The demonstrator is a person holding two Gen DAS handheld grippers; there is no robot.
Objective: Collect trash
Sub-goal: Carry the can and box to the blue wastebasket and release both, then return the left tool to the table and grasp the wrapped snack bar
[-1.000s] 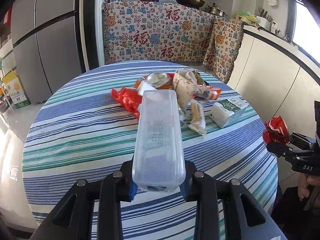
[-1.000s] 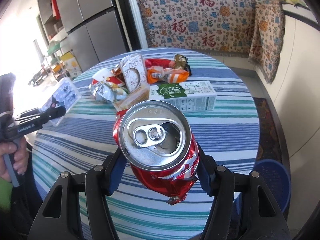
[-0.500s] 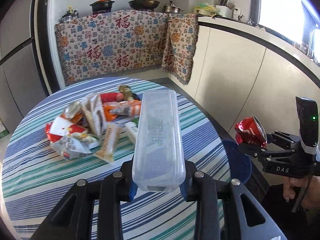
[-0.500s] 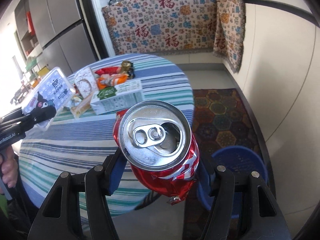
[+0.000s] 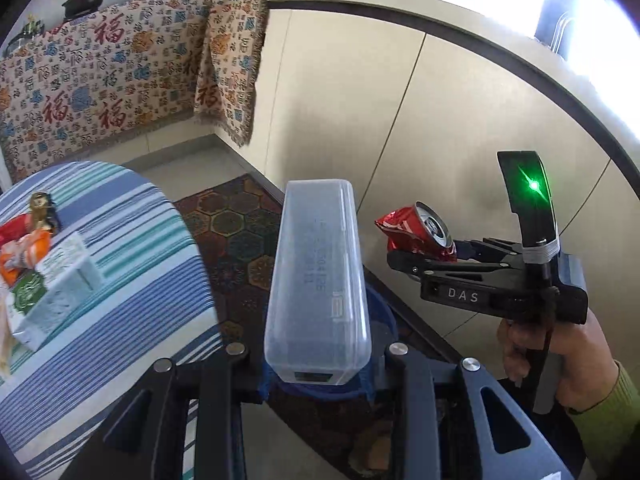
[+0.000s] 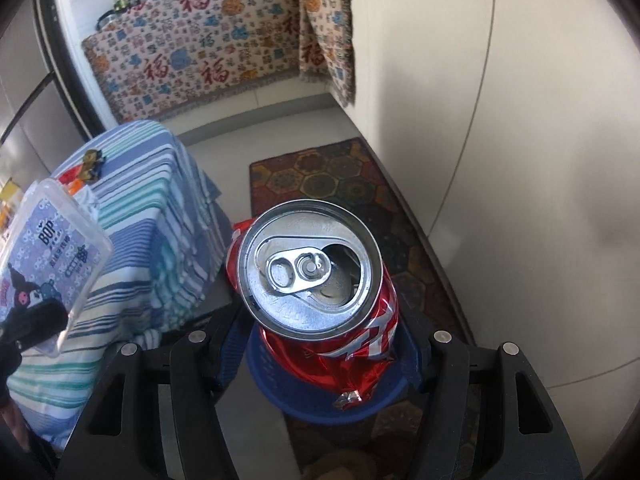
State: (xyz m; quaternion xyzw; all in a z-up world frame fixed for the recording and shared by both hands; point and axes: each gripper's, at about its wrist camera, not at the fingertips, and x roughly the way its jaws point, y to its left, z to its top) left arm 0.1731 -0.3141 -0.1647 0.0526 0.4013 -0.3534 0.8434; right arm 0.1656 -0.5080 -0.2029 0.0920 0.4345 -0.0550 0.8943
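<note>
My left gripper (image 5: 316, 376) is shut on a clear plastic box (image 5: 318, 284), held off the table's right side above a blue bin (image 5: 384, 320) on the floor. The box also shows at the left of the right wrist view (image 6: 52, 248). My right gripper (image 6: 320, 356) is shut on a crushed red soda can (image 6: 316, 280), held over the same blue bin (image 6: 280, 388). The can and right gripper also show in the left wrist view (image 5: 420, 236), to the right of the box.
The round table with a striped cloth (image 5: 120, 272) lies to the left, holding a milk carton (image 5: 48, 284) and snack wrappers (image 5: 24, 244). A patterned rug (image 6: 352, 184) covers the floor by the cream cabinet wall (image 5: 420, 120). A patterned cloth (image 6: 208, 48) hangs behind.
Both grippers have swung right, away from the table, with the box and the can still held. The blue bin now lies beneath them.
</note>
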